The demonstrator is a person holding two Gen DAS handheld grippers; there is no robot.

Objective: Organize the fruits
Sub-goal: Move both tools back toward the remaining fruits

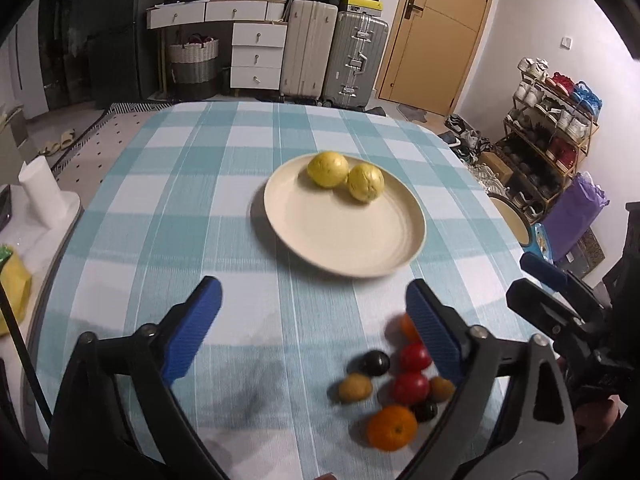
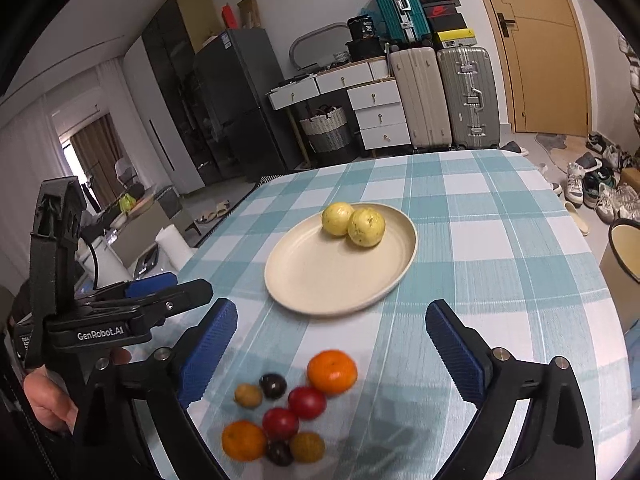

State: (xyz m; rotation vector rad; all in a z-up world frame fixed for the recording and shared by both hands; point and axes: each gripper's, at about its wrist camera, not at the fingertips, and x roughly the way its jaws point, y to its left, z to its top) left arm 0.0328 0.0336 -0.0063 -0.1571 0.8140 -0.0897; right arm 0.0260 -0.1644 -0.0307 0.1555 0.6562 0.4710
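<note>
A cream plate (image 1: 352, 236) (image 2: 320, 276) sits mid-table on the blue checked cloth and holds two yellow fruits (image 1: 346, 176) (image 2: 354, 222) at its far edge. Nearer, a loose cluster lies on the cloth: two oranges (image 2: 332, 372) (image 2: 244, 440), two red fruits (image 2: 306, 402), two dark plums (image 2: 273, 385) and two brownish fruits (image 2: 248, 395). My left gripper (image 1: 314, 328) is open and empty over bare cloth, left of the cluster (image 1: 400, 388). My right gripper (image 2: 330, 356) is open and empty, with the cluster below and between its fingers.
The left gripper's body (image 2: 120, 312) and the hand holding it show at the left of the right wrist view. Beyond the table stand suitcases (image 1: 332, 60), white drawers (image 1: 256, 56), a shoe rack (image 1: 552, 140) and a door (image 1: 440, 28). A stool (image 2: 624, 248) stands at the right.
</note>
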